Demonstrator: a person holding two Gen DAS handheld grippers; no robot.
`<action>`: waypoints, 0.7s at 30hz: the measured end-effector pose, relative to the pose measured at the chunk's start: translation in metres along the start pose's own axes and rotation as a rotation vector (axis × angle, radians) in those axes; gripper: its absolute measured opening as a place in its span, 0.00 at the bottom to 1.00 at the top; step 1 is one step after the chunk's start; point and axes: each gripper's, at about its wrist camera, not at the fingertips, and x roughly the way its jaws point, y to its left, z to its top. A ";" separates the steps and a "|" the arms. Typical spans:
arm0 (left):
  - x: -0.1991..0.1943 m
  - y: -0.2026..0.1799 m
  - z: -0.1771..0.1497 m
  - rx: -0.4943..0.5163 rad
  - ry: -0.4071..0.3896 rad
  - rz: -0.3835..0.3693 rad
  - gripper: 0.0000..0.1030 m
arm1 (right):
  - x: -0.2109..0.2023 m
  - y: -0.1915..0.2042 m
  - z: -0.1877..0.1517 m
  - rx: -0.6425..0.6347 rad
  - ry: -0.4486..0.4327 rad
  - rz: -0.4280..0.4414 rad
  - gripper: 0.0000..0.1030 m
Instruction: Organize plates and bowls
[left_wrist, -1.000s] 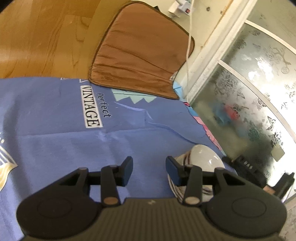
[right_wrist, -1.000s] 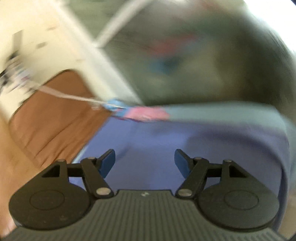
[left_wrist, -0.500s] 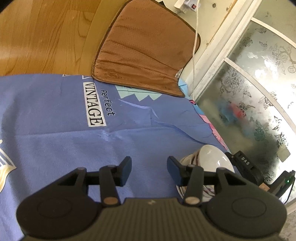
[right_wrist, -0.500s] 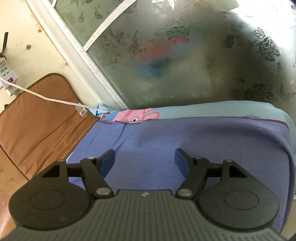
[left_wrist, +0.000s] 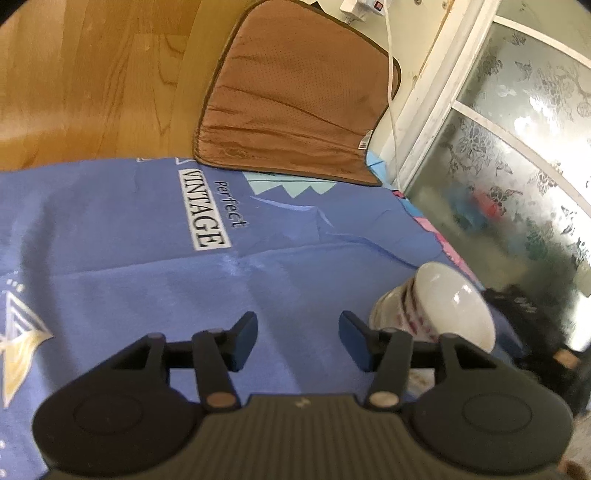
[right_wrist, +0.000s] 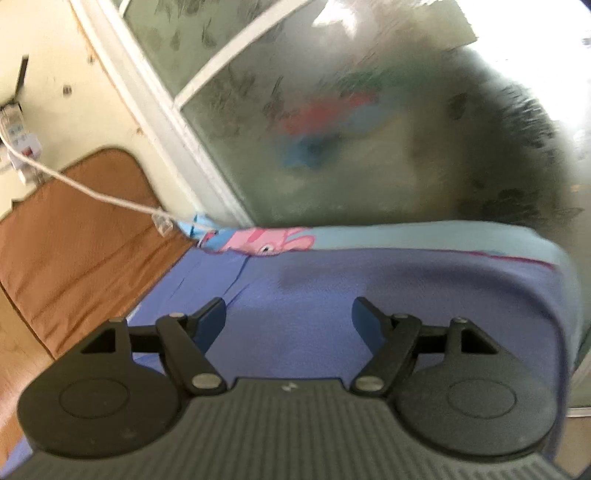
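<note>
Both the left gripper (left_wrist: 298, 341) and right gripper (right_wrist: 289, 322) are spreading wider with nothing between them, the stacked bowls (left_wrist: 430, 308) sitting untouched just beside the left one, so gathering is only starting.

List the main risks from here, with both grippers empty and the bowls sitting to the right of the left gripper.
1. The stacked bowls look tilted on the soft blue cloth; a nudge could tip them.
2. They sit beside the left gripper, outside its jaws, which have just been opening on nothing; its right finger could clip the rim.
3. The right gripper, jaws also just opening on nothing, sees no bowls and faces the frosted glass door.
</note>
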 end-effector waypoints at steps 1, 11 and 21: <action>-0.003 0.001 -0.003 0.011 -0.005 0.012 0.51 | -0.014 -0.003 -0.001 0.010 -0.018 0.016 0.83; -0.023 0.008 -0.036 0.078 -0.042 0.127 0.58 | -0.113 0.013 -0.034 -0.164 -0.051 0.215 0.91; -0.065 0.010 -0.060 0.100 -0.146 0.236 0.98 | -0.141 0.036 -0.054 -0.361 0.048 0.360 0.92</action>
